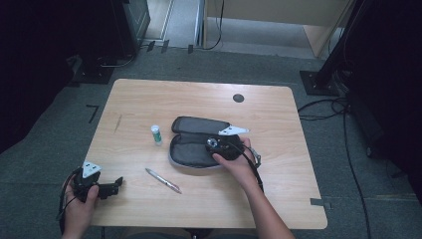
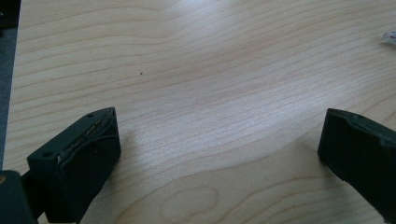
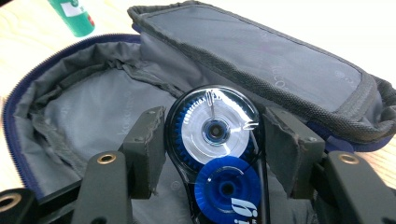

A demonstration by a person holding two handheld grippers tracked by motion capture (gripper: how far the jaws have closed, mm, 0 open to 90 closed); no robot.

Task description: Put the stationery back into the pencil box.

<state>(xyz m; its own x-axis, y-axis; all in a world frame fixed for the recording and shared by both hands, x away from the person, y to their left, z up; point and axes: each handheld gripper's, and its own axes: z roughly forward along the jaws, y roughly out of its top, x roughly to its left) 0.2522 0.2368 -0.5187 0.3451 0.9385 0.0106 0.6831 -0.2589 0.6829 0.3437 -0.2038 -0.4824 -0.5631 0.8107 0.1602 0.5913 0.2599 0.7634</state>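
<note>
Right gripper (image 3: 215, 140) clamps a correction-tape dispenser (image 3: 215, 154) over the unzipped pencil case (image 3: 84, 107) (grey-lined); left gripper (image 2: 219, 154) gapes wide, holding nothing.

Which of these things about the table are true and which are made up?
1. The right tool grips a blue and white correction tape. True.
2. The pencil case is zipped shut. False: it lies open.
3. The left tool holds the pen. False: it is open, with only bare table between its jaws.
4. A green and white tube lies left of the case. True.
</note>
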